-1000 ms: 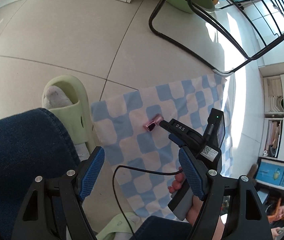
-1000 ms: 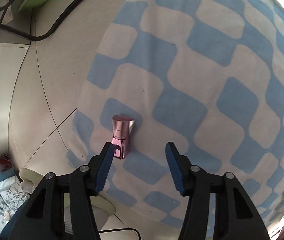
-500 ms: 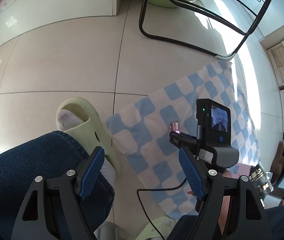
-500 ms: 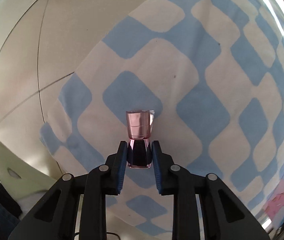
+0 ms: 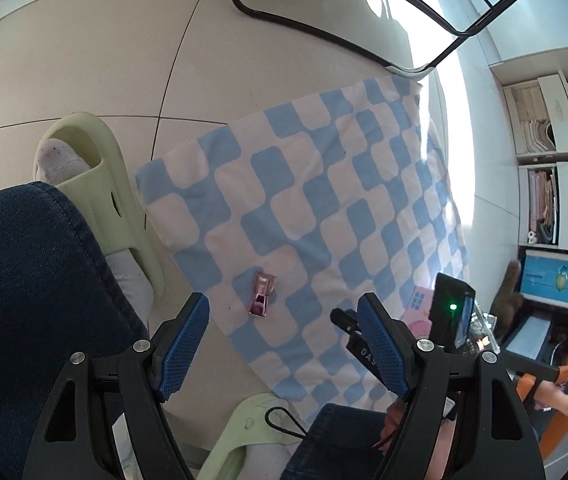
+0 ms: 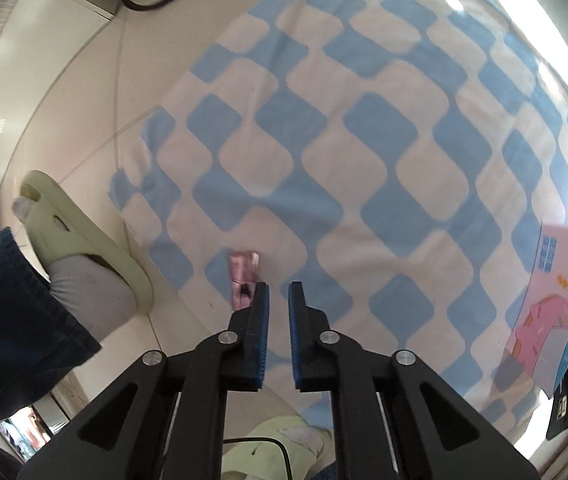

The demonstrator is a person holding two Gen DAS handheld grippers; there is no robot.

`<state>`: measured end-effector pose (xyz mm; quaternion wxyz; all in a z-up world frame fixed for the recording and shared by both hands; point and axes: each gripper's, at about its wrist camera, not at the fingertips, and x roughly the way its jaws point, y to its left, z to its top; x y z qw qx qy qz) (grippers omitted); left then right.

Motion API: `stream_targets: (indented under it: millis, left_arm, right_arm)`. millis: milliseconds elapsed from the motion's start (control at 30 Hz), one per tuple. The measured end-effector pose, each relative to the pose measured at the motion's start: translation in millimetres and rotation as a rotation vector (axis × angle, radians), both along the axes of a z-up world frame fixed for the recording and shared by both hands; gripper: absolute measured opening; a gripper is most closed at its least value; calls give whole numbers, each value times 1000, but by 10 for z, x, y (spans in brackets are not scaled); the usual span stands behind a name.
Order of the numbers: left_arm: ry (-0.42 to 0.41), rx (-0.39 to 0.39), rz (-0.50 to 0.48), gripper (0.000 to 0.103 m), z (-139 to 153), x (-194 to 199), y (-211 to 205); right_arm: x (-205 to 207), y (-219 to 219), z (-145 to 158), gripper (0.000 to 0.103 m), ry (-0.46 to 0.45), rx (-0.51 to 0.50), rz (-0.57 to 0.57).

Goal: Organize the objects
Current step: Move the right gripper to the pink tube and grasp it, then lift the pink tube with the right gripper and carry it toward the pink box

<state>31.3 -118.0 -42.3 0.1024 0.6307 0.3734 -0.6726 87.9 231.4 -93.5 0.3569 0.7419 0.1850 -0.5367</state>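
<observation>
Tiled floor (image 5: 84, 60) carries one blue-and-white checked cloth (image 5: 323, 184), and one small pink bottle (image 5: 262, 294) lies on its near corner. Only the left view shows shelves (image 5: 543, 168); only the right shows one pink packet (image 6: 555, 280). Left gripper (image 5: 284, 344) stands spread; right gripper (image 6: 278, 300) is closing on nothing, the bottle just left of it.

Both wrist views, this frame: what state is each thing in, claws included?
Left claw: open, empty.
Right claw: jaws closing, nothing between them.
Small pink bottle: lying on its side on the cloth, unheld, just outside the right claw's left finger.
Checkered cloth: spread out on the floor.
</observation>
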Motion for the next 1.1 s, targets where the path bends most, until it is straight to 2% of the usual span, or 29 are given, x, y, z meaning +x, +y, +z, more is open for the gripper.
stream_targets:
  millis: [33, 67, 100, 167, 200, 300, 433, 533, 633, 733, 867, 900, 967, 1000, 1100]
  left_arm:
    - [-4, -7, -1, 76, -26, -22, -55]
    - [-4, -12, 3, 76, -23, -5, -80]
    - [-3, -17, 11, 76, -2, 13, -104]
    - [2, -21, 40, 76, 33, 44, -171]
    - [8, -19, 58, 76, 58, 70, -198]
    - [32, 2, 119, 76, 194, 218, -335]
    - [66, 20, 159, 76, 262, 330, -463]
    - [72, 20, 178, 76, 301, 425, -559]
    - [62, 35, 208, 76, 285, 471, -620]
    - [53, 53, 215, 76, 261, 471, -646]
    - [37, 54, 204, 76, 227, 436, -653]
    - [35, 56, 204, 76, 222, 430, -660]
    - [27, 58, 206, 76, 205, 428, -672]
    - [25, 61, 208, 76, 199, 426, -678]
    - [20, 63, 214, 76, 197, 417, -678]
  right_arm:
    - [34, 24, -79, 24, 0, 24, 24]
    - [92, 14, -139, 36, 18, 47, 77]
    - [166, -22, -179, 55, 55, 74, 155]
    - [380, -131, -200, 75, 160, 84, 351]
    - [502, -196, -190, 76, 200, 66, 450]
    - [891, -397, -118, 76, 280, -48, 709]
    - [1276, -630, -63, 76, 351, -172, 913]
    - [1458, -767, -101, 76, 311, -229, 1017]
    - [1568, -862, -240, 76, 259, -210, 1106]
    - [1588, -903, -386, 76, 254, -168, 1165]
    - [1543, -941, -415, 73, 257, -185, 1184]
    - [1528, -962, -405, 65, 253, -191, 1176]
    - [1497, -1016, -406, 58, 231, -171, 1145]
    - [1485, -1038, -406, 39, 234, -156, 1139]
    - [1395, -1039, -353, 35, 220, -134, 1109]
